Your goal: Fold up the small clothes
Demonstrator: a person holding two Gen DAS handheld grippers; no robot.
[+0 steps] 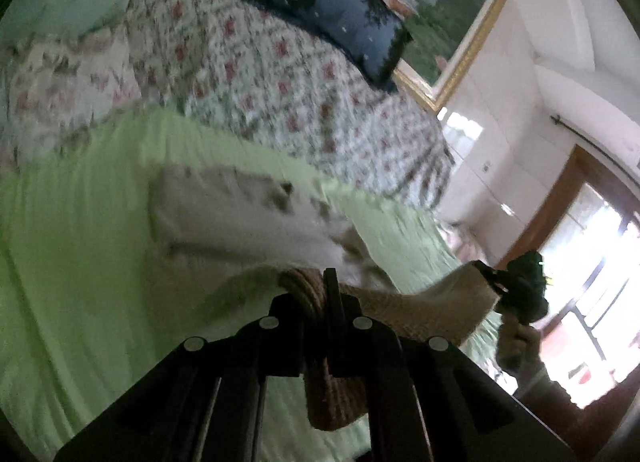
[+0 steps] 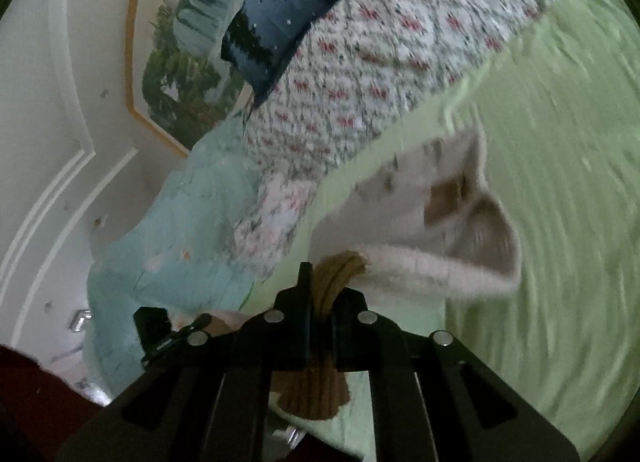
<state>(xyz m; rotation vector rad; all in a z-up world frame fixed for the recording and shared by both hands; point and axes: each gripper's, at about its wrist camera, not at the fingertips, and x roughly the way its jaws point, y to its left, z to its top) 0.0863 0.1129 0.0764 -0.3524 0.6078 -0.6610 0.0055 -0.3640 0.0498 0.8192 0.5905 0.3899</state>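
Note:
A small cream fuzzy garment (image 1: 240, 214) with a tan ribbed hem lies partly on the light green bed sheet (image 1: 72, 262) and is lifted at its near edge. My left gripper (image 1: 326, 294) is shut on the tan ribbed hem (image 1: 328, 398). My right gripper (image 2: 320, 294) is shut on the other end of the tan hem (image 2: 316, 390), with the cream garment (image 2: 432, 222) hanging from it over the sheet (image 2: 560, 222). The right gripper also shows in the left wrist view (image 1: 516, 286), holding the stretched hem. Both views are motion-blurred.
A floral quilt (image 1: 260, 74) and a dark blue pillow (image 1: 340, 10) lie behind the garment. A pale teal blanket (image 2: 176, 230) is at the bed's side. A gold-framed picture (image 1: 452, 22) hangs on the white wall; a bright doorway (image 1: 592, 270) is at right.

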